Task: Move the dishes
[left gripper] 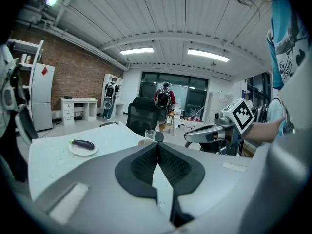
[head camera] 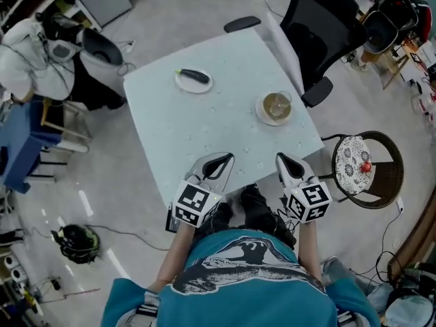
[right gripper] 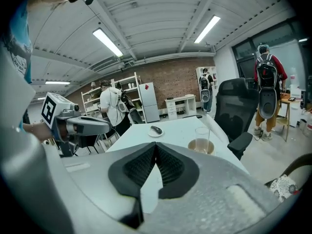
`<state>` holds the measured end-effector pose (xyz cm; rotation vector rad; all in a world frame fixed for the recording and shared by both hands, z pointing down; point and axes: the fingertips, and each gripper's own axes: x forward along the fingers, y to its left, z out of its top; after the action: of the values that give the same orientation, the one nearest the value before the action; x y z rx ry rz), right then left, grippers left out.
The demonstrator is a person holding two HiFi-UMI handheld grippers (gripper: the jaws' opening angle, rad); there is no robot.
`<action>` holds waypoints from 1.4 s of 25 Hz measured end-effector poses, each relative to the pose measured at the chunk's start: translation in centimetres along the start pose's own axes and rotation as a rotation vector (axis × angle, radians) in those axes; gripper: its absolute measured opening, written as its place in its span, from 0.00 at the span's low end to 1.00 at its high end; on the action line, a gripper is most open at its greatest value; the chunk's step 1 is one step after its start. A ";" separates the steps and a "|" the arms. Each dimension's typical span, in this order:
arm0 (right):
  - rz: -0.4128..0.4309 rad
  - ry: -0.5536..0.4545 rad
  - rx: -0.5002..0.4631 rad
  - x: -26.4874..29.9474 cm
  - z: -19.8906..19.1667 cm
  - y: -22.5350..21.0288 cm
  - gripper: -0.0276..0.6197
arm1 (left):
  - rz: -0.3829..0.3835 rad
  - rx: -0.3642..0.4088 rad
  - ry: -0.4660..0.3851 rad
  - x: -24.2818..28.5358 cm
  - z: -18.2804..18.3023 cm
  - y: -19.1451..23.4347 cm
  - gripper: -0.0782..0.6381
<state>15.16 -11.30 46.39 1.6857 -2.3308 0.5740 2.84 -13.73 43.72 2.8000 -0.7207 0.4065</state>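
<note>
1. The left gripper point(head camera: 218, 162) is held at the near edge of the pale square table point(head camera: 204, 125). Its jaws are pressed together with nothing between them.
2. The right gripper point(head camera: 287, 161) is held alongside it, its jaws likewise closed on nothing.
3. A small white round plate point(head camera: 185, 84) carrying a dark purple aubergine point(head camera: 195, 75) lies on the far left of the table, well apart from both grippers.
4. A clear drinking glass point(head camera: 278, 103) stands on a beige round saucer point(head camera: 261, 113) on the table's right side, ahead of the right gripper and not touching it.

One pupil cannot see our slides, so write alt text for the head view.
From above, a person holds the left gripper and right gripper, both shut, at the near edge of a pale table. Farther off sit a plate with an eggplant and a saucer bearing a glass.
</note>
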 end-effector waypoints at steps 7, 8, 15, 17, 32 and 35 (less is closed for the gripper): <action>0.063 0.012 -0.028 3.9 2.1 -5.9 0.07 | 0.129 -0.087 -0.014 2.2 0.8 1.0 0.13; 0.062 0.017 -0.033 4.4 2.1 -6.8 0.07 | 0.144 -0.083 -0.005 2.6 0.7 1.1 0.13; 0.065 0.074 -0.115 8.2 2.6 -11.9 0.24 | 0.240 -0.103 0.002 3.8 0.8 1.5 0.13; 0.060 0.102 -0.160 9.5 2.5 -13.1 0.30 | 0.265 -0.104 0.006 4.0 0.6 1.5 0.13; 0.114 0.305 -0.342 18.0 -0.1 -17.3 0.56 | 0.412 -0.136 -0.012 4.8 0.9 2.1 0.13; 0.137 0.324 -0.322 18.8 -0.8 -17.6 0.56 | 0.443 -0.141 -0.007 4.7 0.7 1.9 0.13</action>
<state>25.57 -31.96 57.76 1.2010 -2.1735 0.4286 6.02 -17.64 44.81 2.4982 -1.3208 0.3994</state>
